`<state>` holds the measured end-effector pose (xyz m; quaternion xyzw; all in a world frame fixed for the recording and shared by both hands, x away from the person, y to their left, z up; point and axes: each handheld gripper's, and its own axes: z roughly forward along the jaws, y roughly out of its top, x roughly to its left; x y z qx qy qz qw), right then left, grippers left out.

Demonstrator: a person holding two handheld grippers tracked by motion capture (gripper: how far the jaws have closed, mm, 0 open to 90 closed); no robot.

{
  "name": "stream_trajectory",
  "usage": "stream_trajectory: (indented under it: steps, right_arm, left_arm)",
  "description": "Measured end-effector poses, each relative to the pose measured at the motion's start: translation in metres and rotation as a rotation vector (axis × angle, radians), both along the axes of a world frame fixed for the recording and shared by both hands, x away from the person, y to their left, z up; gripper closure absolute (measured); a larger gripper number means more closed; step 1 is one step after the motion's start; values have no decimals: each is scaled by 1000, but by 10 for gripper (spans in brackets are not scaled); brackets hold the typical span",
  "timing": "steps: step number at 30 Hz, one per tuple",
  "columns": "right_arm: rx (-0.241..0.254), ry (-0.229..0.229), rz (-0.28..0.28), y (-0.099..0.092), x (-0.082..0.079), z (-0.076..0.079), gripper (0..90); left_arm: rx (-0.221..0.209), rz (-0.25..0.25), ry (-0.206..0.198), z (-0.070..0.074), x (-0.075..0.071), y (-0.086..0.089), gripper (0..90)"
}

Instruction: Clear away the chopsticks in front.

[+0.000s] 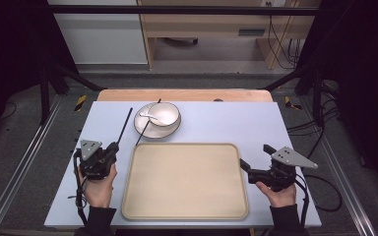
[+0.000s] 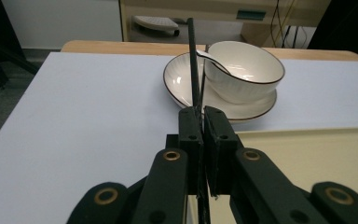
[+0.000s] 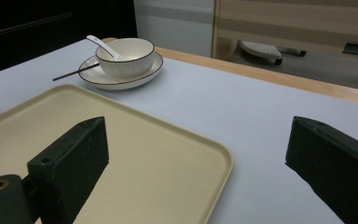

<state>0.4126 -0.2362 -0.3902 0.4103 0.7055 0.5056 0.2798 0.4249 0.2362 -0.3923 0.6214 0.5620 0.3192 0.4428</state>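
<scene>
black chopstick (image 2: pixel 192 60) clamped in left hand-held gripper (image 2: pixel 199 116); right hand-held gripper (image 3: pixel 196 154) wide open, apparently empty.

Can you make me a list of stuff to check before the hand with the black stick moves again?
1. Left gripper shut on one chopstick: ok, the jaws pinch it.
2. Second chopstick within reach: ok, it leans on the plate rim.
3. Tray bare and ready for things: ok.
4. Bowl sits upright on the plate with the spoon in it: ok.
5. Right gripper free: ok, jaws wide open with nothing between them, beside the tray's right edge.
6. Held chopstick's far tip clear of the table: cannot tell.
</scene>
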Motion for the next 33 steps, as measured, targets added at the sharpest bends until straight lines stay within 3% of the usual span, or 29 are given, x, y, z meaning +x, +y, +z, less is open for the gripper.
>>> stream_trajectory:
  steps: [7,13,21,33]
  right_arm:
    - [9,3,-6,-1,-1,0,58]
    - [5,9,-4,0,0,-2,59]
    - [-4,14,2,2,1,-3,59]
    - [-6,19,1,3,2,-5,58]
  left_arm:
    - [-25,-2,-23,-16,-23,-13,853]
    - [-17,3,-37,-28,-40,-23,853]
    - [-40,22,-35,-50,-66,-36,853]
    - [-29,36,13,-79,-68,-45,853]
